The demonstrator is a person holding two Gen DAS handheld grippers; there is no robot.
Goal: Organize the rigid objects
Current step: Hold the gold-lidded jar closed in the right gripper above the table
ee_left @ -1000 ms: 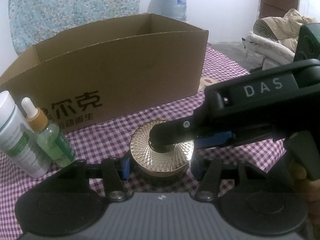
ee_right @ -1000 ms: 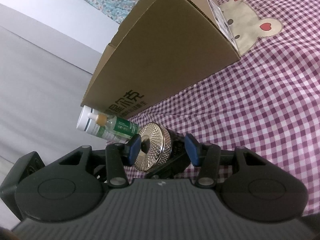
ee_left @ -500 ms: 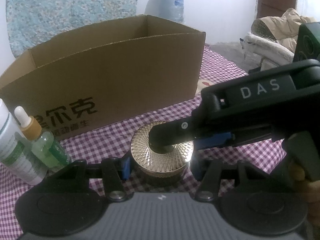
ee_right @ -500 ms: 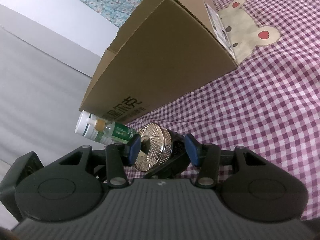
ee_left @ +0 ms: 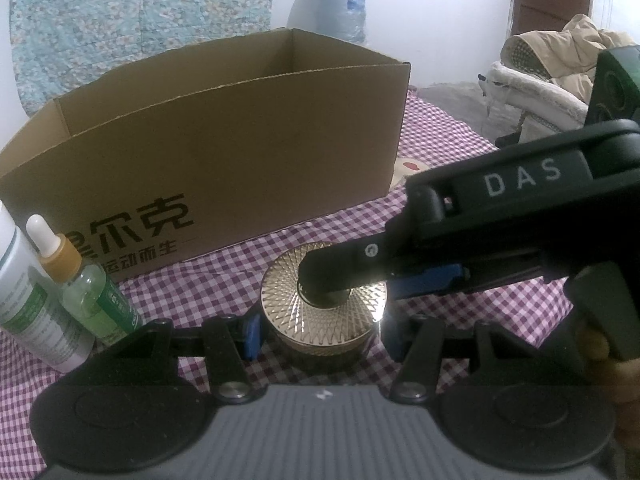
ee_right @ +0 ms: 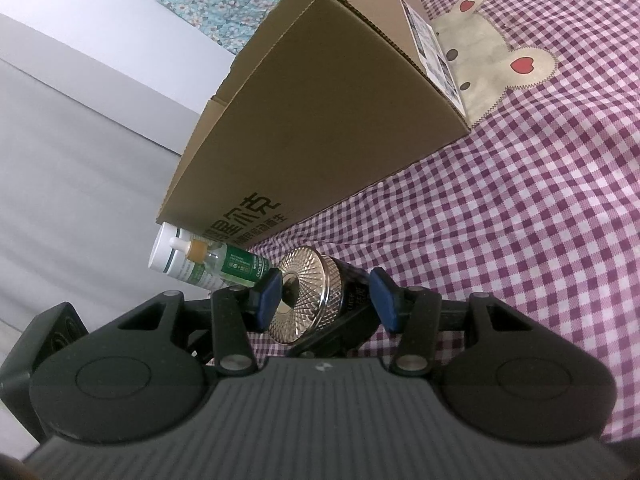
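A dark round jar with a gold faceted lid (ee_left: 324, 312) stands on the purple checked cloth. My left gripper (ee_left: 320, 332) has its blue pads on both sides of the jar's body. My right gripper (ee_right: 326, 300) comes in from the right and is turned on its side: one finger (ee_left: 344, 264) lies on the lid, the other blue pad (ee_left: 428, 280) is by the jar's side. In the right wrist view the jar (ee_right: 316, 292) sits between its pads. An open cardboard box (ee_left: 224, 148) stands behind.
A white bottle (ee_left: 28, 304) and a green dropper bottle (ee_left: 88, 292) stand at the left, in front of the box; they also show in the right wrist view (ee_right: 200, 264). A bear patch (ee_right: 488, 52) lies on the cloth beside the box. A chair with a coat (ee_left: 560, 68) is far right.
Both views have shifted slightly; the bottles have slid a little left in the left wrist view. The jar stays between both grippers' pads.
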